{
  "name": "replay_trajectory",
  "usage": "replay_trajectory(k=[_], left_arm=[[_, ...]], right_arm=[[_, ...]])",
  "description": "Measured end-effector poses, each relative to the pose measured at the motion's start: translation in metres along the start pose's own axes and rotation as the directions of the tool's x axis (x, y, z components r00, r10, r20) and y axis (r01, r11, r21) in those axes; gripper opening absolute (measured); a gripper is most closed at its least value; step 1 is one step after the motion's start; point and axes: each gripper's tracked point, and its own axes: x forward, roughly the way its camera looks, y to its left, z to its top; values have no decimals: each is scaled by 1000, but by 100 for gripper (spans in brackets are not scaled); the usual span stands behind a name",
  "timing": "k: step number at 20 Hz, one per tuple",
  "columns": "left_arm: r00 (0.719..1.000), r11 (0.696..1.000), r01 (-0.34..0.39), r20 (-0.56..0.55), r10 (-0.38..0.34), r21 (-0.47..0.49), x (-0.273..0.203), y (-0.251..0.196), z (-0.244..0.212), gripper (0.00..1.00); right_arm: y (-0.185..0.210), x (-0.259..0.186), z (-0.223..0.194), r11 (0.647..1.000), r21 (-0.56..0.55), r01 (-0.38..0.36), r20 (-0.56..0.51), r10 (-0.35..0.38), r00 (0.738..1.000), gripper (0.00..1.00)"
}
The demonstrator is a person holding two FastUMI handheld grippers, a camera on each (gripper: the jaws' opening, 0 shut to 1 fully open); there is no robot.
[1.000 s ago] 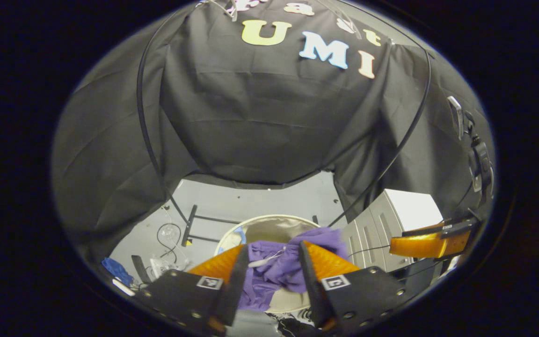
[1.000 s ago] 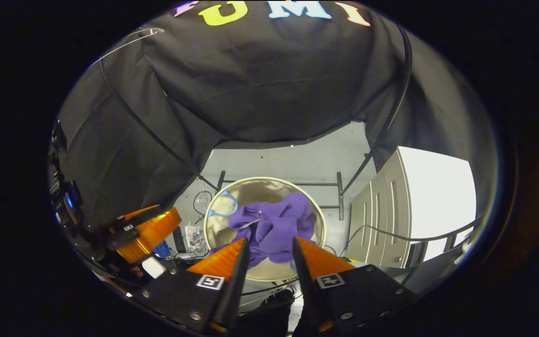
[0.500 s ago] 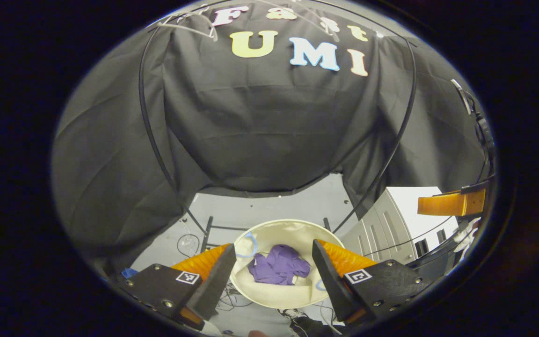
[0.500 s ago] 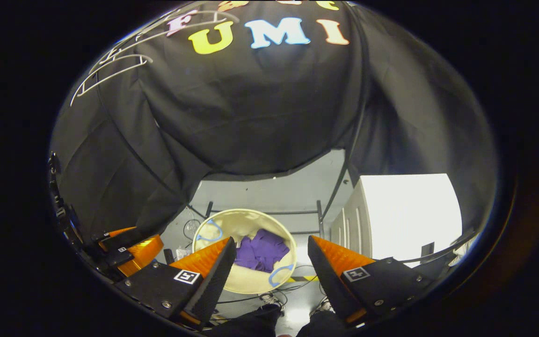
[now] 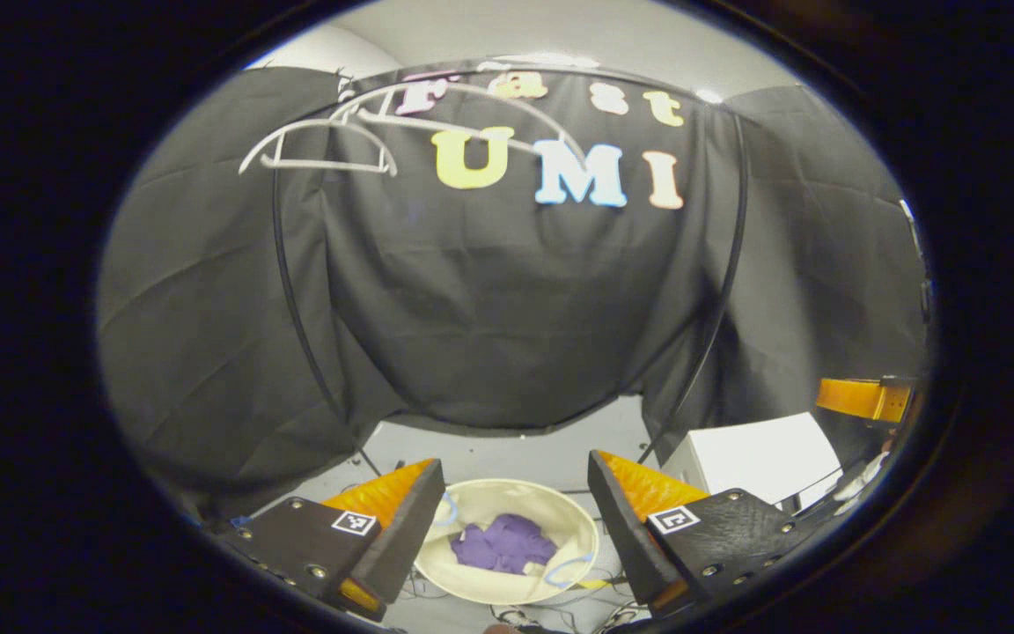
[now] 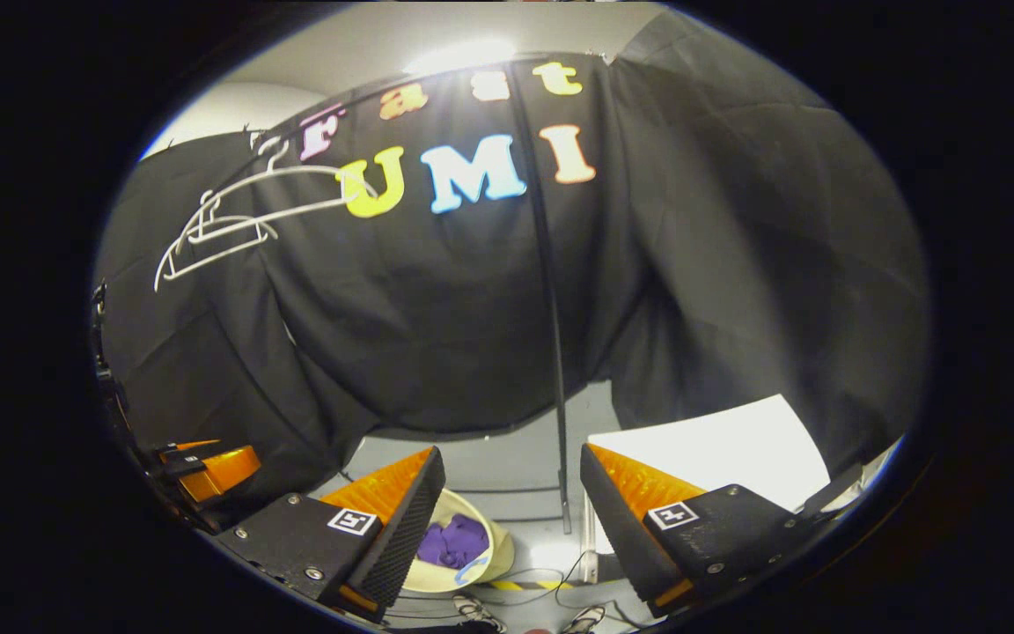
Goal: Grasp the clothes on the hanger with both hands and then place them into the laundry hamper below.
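The purple garment (image 5: 503, 545) lies bunched inside the cream laundry hamper (image 5: 507, 496), well below the left gripper (image 5: 511, 519) and right gripper (image 6: 507, 506), whose fingers stand spread with nothing between them. Little looks likely to go wrong; a fold near the hamper's rim could slip out if the hamper is knocked. Around the hamper are grey floor (image 5: 516, 458) and loose cables (image 6: 551, 594), a white cabinet (image 5: 758, 458) beside it, and bare white hangers (image 5: 322, 150) high above it on the black rail (image 5: 507, 70).

grey floor (image 5: 507, 458) carries round hamper (image 5: 507, 577), white cabinet (image 5: 753, 458), loose cables.

White cabinet (image 5: 753, 458) beside curved black rack poles (image 5: 291, 291), grey floor (image 6: 507, 462), perhaps shoes (image 6: 472, 608) below.
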Motion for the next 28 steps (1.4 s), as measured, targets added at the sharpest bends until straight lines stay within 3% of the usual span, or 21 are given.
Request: replay_trajectory(k=[1, 2, 5, 6, 8, 10, 12, 15, 16, 17, 18, 19, 22, 28], left_arm=[[999, 1000, -17, 52, 16, 23, -7, -4, 21, 100], [994, 999, -33, 105, 28, 41, -16, -7, 48, 100], [970, 996, -50, 240, 32, 68, -50, -32, 116, 100], [959, 996, -51, 282, 28, 72, -62, -40, 133, 100], [942, 998, -32, 336, 9, 63, -77, -53, 155, 100], [919, 998, 8, 392, -35, 69, -94, -68, 186, 100], [894, 996, 2, 446, -44, 94, -112, -72, 218, 99], [860, 996, 11, 508, -52, 83, -136, -78, 245, 99], [852, 997, 22, 521, -54, 68, -139, -75, 250, 99], [846, 998, 29, 531, -50, 49, -141, -70, 256, 99], [841, 999, 35, 540, -42, 23, -142, -61, 262, 99], [839, 999, 42, 544, -32, -6, -144, -50, 266, 99], [836, 997, 49, 549, -6, -64, -142, -9, 273, 99], [845, 992, -73, 521, 119, -107, -137, 84, 257, 99]], right_arm=[[-12, -8, 13, 1000, -6, 1, 51, -1, 999, 95], [-23, -16, 31, 1000, -17, -2, 101, 3, 995, 92], [-52, -35, 71, 998, -68, 5, 212, 10, 977, 96], [-60, -43, 91, 997, -73, 10, 263, 10, 965, 91], [-68, -59, 129, 997, -73, 18, 351, 9, 936, 95], [-75, -73, 159, 996, -84, 37, 426, 2, 905, 91], [-80, -85, 187, 991, -113, 66, 500, -1, 866, 95], [-78, -93, 208, 991, -110, 75, 528, -5, 849, 91], [-77, -97, 214, 993, -98, 69, 535, -6, 845, 95], [-77, -100, 220, 994, -85, 65, 545, -8, 839, 92], [-77, -103, 225, 995, -75, 66, 555, -13, 832, 95], [-78, -103, 228, 995, -74, 72, 563, -18, 826, 91], [-84, -101, 227, 990, -69, 125, 560, -65, 826, 95], [-78, -100, 221, 980, -75, 184, 529, -117, 840, 95]])
